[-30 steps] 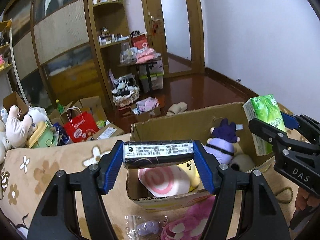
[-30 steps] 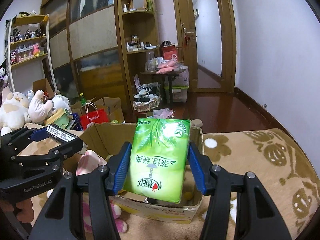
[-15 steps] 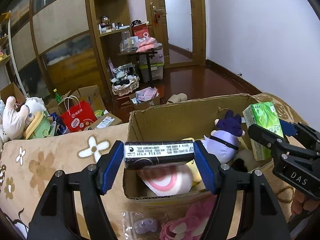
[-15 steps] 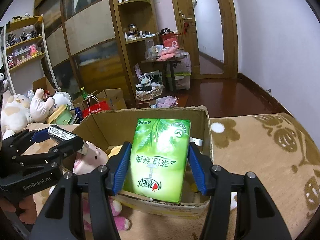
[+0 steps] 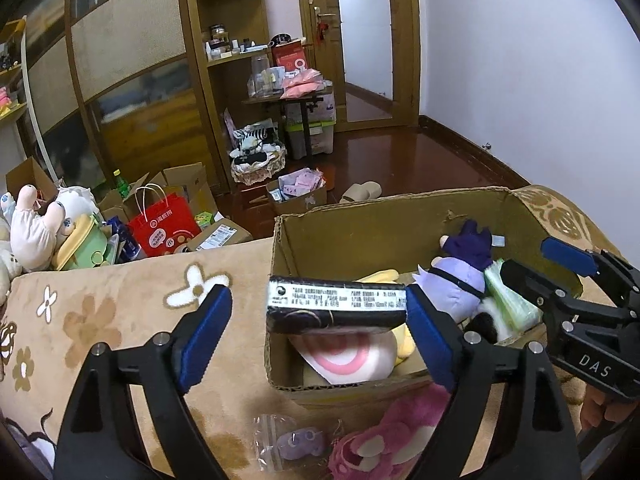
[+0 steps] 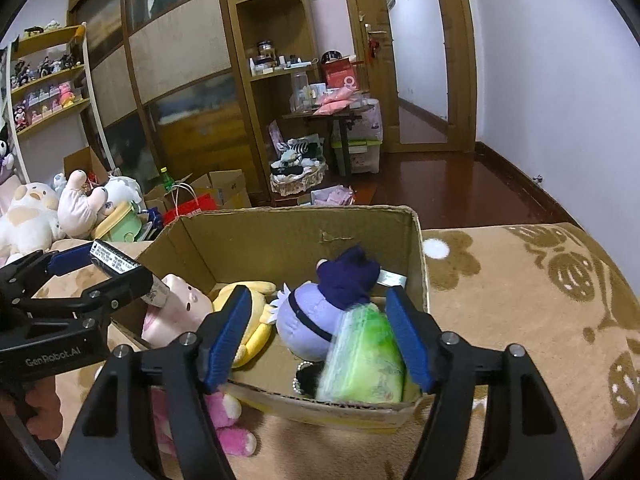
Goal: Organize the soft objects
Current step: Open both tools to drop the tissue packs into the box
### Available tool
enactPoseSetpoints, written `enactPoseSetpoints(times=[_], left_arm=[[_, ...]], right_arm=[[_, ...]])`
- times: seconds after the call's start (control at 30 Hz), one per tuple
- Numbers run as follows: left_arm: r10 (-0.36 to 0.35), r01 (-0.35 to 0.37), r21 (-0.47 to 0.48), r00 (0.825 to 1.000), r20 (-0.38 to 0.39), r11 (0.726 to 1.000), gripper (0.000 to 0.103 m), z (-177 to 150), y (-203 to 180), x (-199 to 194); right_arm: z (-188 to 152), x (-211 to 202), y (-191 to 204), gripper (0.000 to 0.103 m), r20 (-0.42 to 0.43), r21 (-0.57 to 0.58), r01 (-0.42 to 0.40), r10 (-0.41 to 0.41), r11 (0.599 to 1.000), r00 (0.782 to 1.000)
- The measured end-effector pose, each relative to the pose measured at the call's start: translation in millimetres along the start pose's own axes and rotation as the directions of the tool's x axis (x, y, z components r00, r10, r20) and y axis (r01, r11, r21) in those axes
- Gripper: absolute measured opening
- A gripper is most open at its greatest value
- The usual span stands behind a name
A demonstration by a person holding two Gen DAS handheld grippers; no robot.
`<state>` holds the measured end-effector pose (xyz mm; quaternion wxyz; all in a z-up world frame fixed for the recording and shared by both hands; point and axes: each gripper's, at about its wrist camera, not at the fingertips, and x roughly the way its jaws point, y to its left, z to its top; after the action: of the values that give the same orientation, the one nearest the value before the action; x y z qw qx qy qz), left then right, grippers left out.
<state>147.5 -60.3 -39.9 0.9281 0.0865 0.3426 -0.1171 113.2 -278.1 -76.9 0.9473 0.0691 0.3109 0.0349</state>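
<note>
A cardboard box (image 5: 360, 216) (image 6: 296, 236) stands on a brown flowered blanket. It holds a purple plush (image 5: 464, 276) (image 6: 324, 312), a yellow plush (image 6: 256, 320) and a pink-and-white plush (image 5: 348, 356) (image 6: 172, 312). My left gripper (image 5: 320, 320) is open over the box's left part; a black tissue pack (image 5: 336, 304) leans on its right finger only. My right gripper (image 6: 316, 336) is open over the box's right corner; the green tissue pack (image 6: 364, 356) (image 5: 512, 300) is blurred, loose in the box.
A pink plush (image 5: 392, 440) (image 6: 224, 428) and a small plastic bag with a purple item (image 5: 292, 444) lie on the blanket in front of the box. Plush toys (image 5: 36, 232), a red bag (image 5: 164, 228) and cartons sit beyond the blanket's far edge.
Both grippers have opened. The green tissue pack has left the right gripper and dropped into the box. The black pack now touches only the left gripper's right finger.
</note>
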Motion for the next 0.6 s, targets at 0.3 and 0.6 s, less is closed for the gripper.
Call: enactPoseSetpoints(times=[0.3, 0.6], left_arm=[[-0.024, 0.024, -0.024, 1.0, 0.007, 0.999, 0.088, 5, 5, -6], [-0.063, 0.062, -0.048, 0.998, -0.02, 0.997, 0.088, 4, 5, -2]], right_arm=[[1, -13, -2, 0.087, 0.013, 0.01, 0.005, -0.005, 1.0, 1.0], [1, -20, -3, 0.088, 0.017, 0.01, 0.012, -0.012, 1.0, 1.0]])
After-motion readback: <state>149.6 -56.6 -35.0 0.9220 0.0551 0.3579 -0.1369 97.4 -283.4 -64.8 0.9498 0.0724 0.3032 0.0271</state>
